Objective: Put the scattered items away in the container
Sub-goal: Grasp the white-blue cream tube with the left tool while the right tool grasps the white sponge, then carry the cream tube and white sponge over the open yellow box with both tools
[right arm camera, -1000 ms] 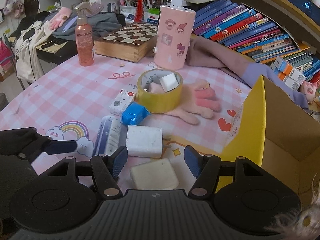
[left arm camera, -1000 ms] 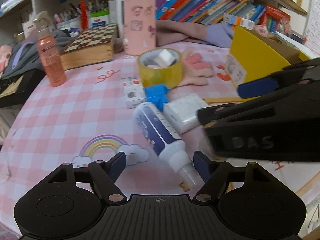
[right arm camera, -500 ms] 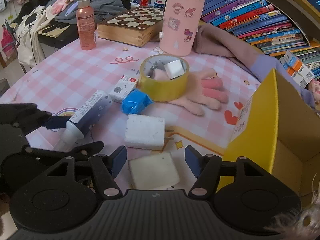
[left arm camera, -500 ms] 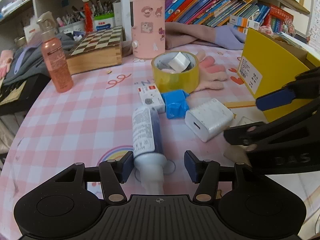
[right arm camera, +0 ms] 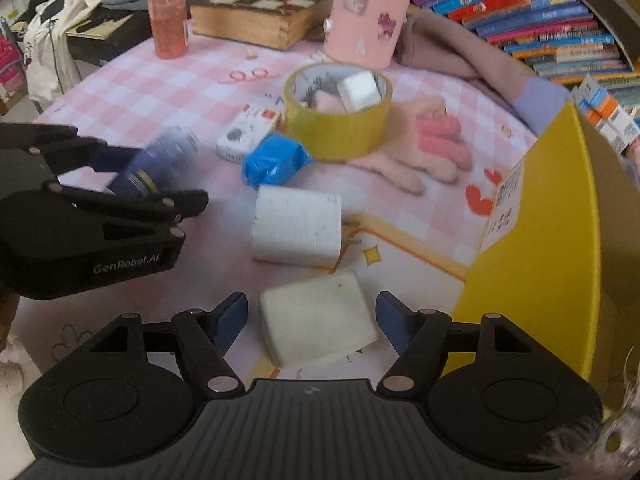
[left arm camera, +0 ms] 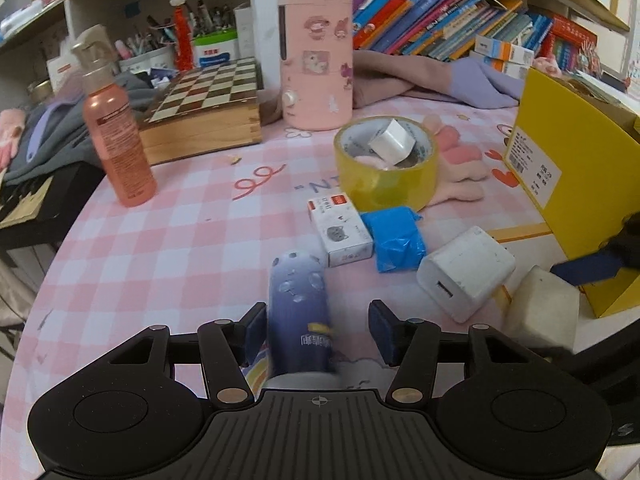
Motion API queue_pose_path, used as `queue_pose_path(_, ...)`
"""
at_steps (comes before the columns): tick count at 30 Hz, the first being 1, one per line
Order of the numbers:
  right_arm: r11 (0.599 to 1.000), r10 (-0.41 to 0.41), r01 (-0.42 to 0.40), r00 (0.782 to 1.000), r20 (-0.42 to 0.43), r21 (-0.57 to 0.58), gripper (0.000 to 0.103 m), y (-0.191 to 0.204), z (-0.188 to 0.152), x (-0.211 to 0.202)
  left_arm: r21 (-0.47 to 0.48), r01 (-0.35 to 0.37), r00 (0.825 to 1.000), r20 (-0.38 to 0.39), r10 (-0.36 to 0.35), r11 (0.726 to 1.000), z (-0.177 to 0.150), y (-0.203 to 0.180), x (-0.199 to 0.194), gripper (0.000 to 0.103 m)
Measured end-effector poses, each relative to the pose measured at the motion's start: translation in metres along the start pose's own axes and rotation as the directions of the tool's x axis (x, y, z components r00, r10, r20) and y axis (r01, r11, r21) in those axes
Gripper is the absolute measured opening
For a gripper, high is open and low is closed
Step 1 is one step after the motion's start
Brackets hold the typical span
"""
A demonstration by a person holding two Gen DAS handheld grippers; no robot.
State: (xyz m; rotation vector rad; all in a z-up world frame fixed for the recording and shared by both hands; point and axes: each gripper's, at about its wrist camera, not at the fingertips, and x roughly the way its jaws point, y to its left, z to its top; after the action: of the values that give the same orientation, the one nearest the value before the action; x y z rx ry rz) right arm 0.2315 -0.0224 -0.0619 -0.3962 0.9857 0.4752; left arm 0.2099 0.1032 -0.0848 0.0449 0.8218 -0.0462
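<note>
Checked tablecloth [left arm camera: 168, 240], bottle [left arm camera: 300, 308] now between left tongs [left arm camera: 318, 330]

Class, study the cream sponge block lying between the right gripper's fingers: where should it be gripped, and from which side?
Grip the cream sponge block across its two short side faces, coming from the near edge with the right gripper low. It lies flat, and the open fingers already straddle it.

Black tongs [right arm camera: 310, 322] with blue pads [right arm camera: 230, 320], silver screws, "GenRobot.AI" lettering
</note>
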Motion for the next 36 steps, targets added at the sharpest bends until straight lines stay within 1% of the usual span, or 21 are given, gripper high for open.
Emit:
queue_pose_path(2, 1.000, 0.012, -0.012, 1.000, 0.002, 0.029, 0.070, -0.003, -0.001, 0.001, 0.002, 0.005, 1.000, -0.004, -0.005, 1.000, 0.001, 0.001, 0.000, 0.052)
queue_pose_path(4, 0.998, 0.020, -0.020, 1.000, 0.002, 0.054, 0.069, -0.005, -0.002, 0.001, 0.007, 0.008, 1.000, -0.006, -0.008, 1.000, 0.002, 0.001, 0.001, 0.049)
queue_pose_path(7, 0.996, 0.029, -0.029, 1.000, 0.000, 0.082, 0.068, -0.007, -0.005, 0.000, 0.012, 0.010, 1.000, -0.012, -0.010, 1.000, 0.006, 0.001, 0.004, 0.042)
queue_pose_path(9, 0.995, 0.036, -0.036, 0.999, 0.002, 0.097, 0.067, -0.008, -0.006, 0.000, 0.011, 0.010, 1.000, -0.015, -0.010, 1.000, 0.007, 0.001, 0.004, 0.034)
queue_pose_path(11, 0.993, 0.039, -0.040, 0.999, 0.009, 0.110, 0.065, -0.010, -0.007, 0.000, -0.002, 0.013, 1.000, -0.021, -0.013, 1.000, 0.007, 0.003, 0.003, 0.031)
queue_pose_path(12, 0.992, 0.036, -0.038, 0.999, 0.015, 0.117, 0.060, -0.011, -0.008, -0.001, -0.010, 0.014, 1.000, -0.023, -0.014, 1.000, 0.007, 0.004, 0.003, 0.031)
queue_pose_path(15, 0.990, 0.040, -0.043, 0.999, 0.026, 0.136, 0.053, -0.014, -0.008, -0.001, -0.036, 0.016, 0.999, -0.029, -0.017, 0.999, 0.002, 0.006, -0.002, 0.031)
queue_pose_path(17, 0.990, 0.041, -0.046, 0.999, 0.033, 0.137, 0.049, -0.013, -0.008, -0.003, -0.088, 0.028, 0.999, -0.032, -0.031, 0.996, -0.001, 0.010, -0.008, 0.031)
queue_pose_path(19, 0.986, 0.070, -0.076, 0.996, 0.046, 0.147, 0.046, -0.014, -0.008, -0.007, -0.144, 0.044, 0.999, -0.023, -0.047, 0.989, -0.004, 0.015, -0.016, 0.031)
queue_pose_path(23, 0.988, 0.075, -0.087, 0.993, 0.095, 0.124, 0.044, -0.007, -0.007, -0.023, -0.173, 0.054, 0.999, 0.011, -0.053, 0.984, -0.006, 0.015, -0.038, 0.031)
queue_pose_path(29, 0.988, 0.073, -0.094, 0.983, 0.168, 0.121, 0.044, -0.004, -0.009, -0.056, -0.202, 0.080, 0.996, 0.064, -0.068, 0.976, -0.007, 0.013, -0.078, 0.031)
queue_pose_path(36, 0.985, 0.053, -0.092, 0.966, 0.254, 0.143, 0.044, -0.003, -0.031, -0.102, -0.174, 0.119, 0.988, 0.121, -0.098, 0.978, -0.017, -0.003, -0.130, 0.031)
